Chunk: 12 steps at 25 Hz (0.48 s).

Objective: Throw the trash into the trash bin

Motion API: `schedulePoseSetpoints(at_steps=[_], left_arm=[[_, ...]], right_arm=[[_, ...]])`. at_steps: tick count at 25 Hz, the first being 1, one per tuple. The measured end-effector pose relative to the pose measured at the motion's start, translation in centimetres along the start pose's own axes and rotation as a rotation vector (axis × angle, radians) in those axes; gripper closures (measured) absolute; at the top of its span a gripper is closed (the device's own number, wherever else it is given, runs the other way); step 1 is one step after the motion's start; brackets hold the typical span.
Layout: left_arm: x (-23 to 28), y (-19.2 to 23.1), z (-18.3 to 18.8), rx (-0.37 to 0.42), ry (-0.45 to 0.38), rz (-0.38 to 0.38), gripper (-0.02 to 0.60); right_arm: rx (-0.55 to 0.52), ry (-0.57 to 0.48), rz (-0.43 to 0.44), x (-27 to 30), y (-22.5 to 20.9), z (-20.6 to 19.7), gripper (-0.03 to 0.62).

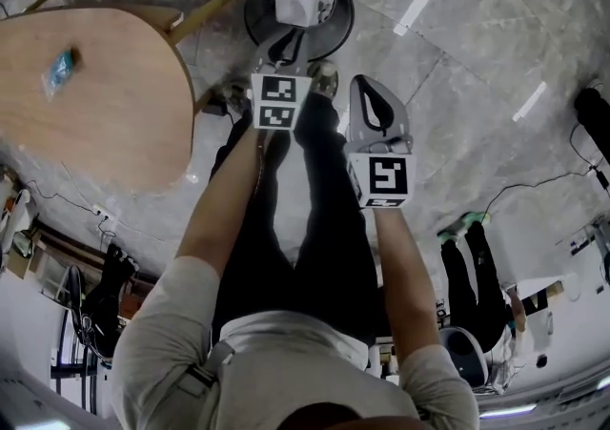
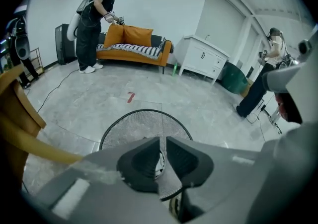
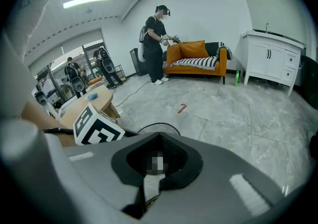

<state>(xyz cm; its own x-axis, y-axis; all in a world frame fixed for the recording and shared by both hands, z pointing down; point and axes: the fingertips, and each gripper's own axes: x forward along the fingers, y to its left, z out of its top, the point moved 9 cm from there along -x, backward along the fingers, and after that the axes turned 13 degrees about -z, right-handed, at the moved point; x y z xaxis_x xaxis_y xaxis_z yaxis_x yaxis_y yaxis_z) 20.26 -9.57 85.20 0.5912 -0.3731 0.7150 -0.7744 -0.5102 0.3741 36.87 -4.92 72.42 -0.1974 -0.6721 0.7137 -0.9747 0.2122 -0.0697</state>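
Bin (image 1: 335, 30), black mesh, round, stands on the grey marble floor at 12 o'clock from the person, just past the shoes. White crumpled trash (image 1: 291, 10) lies inside it, near the middle. Left gripper (image 1: 284, 49) hangs over the bin's 6 o'clock rim and points steeply down. In the left gripper view its jaws (image 2: 162, 141) are parted by a narrow slit; only bin mesh (image 2: 144, 123) shows through, nothing pinched. Right gripper (image 1: 360, 83) is at 3 o'clock of the left one, just beside it, over bare floor outside the bin's 5 o'clock edge. Its tips (image 3: 159, 137) are pressed together and empty, with the bin rim (image 3: 149, 127) showing just beyond them. Left gripper's marker cube (image 3: 97, 127) shows at 9 o'clock in the right gripper view. Wooden table (image 1: 105, 123) is at 9 o'clock of the bin, its leg reaching near the rim. Small blue packet (image 1: 59, 71) sits on the table's far 9 o'clock side, well apart from both grippers. Second person (image 1: 477, 256) stands at 4 o'clock on the floor. Left gripper view far wall: orange sofa (image 2: 134, 44) at 11 o'clock with a standing person (image 2: 94, 24) just beside it, white cabinet (image 2: 203, 56) at 1 o'clock, red floor mark (image 2: 130, 97) between bin and sofa.
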Motion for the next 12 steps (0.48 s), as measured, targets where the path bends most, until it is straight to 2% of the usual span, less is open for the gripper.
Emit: schedulePoseSetpoints(at_steps=[3, 5, 12], left_arm=[[-2.1, -0.4, 1.4, -0.011, -0.03, 0.005, 0.523], [-4.1, -1.2, 2.7, -0.001, -0.05, 0.008, 0.561], [-14.1, -5.3, 8.6, 0.015, -0.123, -0.002, 0.561]], right_arm=[[0.012, -0.005, 0.0, -1.0, 0.4, 1.3, 0.586], [0.014, -0.017, 0.005, -1.9, 0.8, 2.5, 0.586], [0.002, -0.072, 0.031, -7.2, 3.3, 9.0, 0.586]])
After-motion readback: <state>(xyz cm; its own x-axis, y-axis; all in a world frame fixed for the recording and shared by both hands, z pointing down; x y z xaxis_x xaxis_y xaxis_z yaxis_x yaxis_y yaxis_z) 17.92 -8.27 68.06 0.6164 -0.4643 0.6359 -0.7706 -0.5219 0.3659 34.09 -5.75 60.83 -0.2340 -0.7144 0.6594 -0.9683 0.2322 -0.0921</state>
